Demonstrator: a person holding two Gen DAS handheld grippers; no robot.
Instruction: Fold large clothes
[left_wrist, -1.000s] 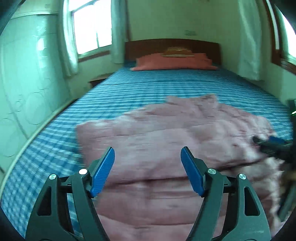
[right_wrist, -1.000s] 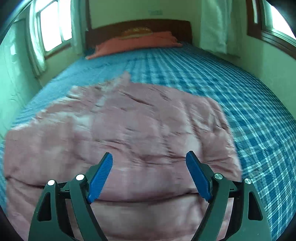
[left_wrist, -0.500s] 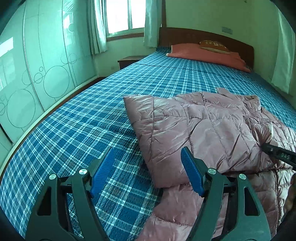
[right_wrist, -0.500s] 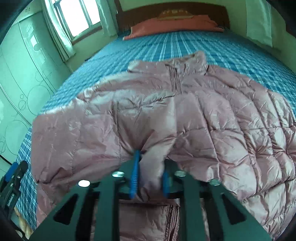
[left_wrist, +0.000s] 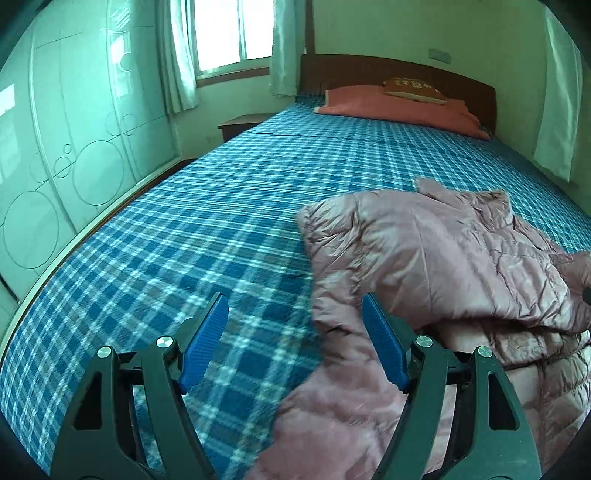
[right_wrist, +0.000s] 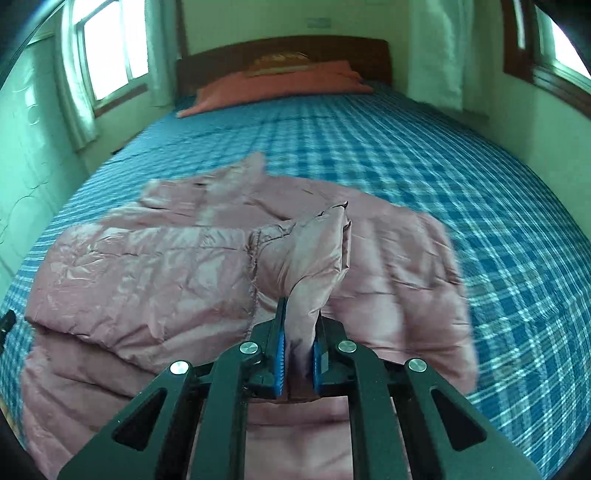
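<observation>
**Pink jacket pinched in the right tongs, left tongs wide over the bed**

Blue plaid bedding (left_wrist: 221, 229) covers a wide bed that fills most of both views, with a dark wooden headboard (left_wrist: 399, 72) at the far end and an orange-red pillow (left_wrist: 399, 107) lying against it. A smaller brown cushion (left_wrist: 413, 88) sits on top of that pillow. Pale curtains (left_wrist: 177, 62) hang beside a bright window (left_wrist: 229, 33), a low wooden nightstand (left_wrist: 240, 123) stands by the head of the bed, and a pale wardrobe (left_wrist: 74, 147) patterned with circles lines the wall on the left of the left wrist view.

The pink quilted jacket (right_wrist: 155, 266) lies spread on the near part of the bed, puffy and creased, with one section folded over the rest. In the left wrist view it takes up the lower right, its edge reaching under the right-hand blue pad.

The right tongs (right_wrist: 298, 350) are closed tight on a bunch of the jacket's fabric, which rises in a peak above the blue pads and stands clear of the layer beneath it. The view is slightly blurred toward the jacket's right edge.

The left tongs (left_wrist: 295, 343) stand wide apart with nothing gripped; between the pads show plaid bedding and the jacket's left edge. At the far right edge of that view a small dark piece shows against the jacket, too little of it to identify.
</observation>
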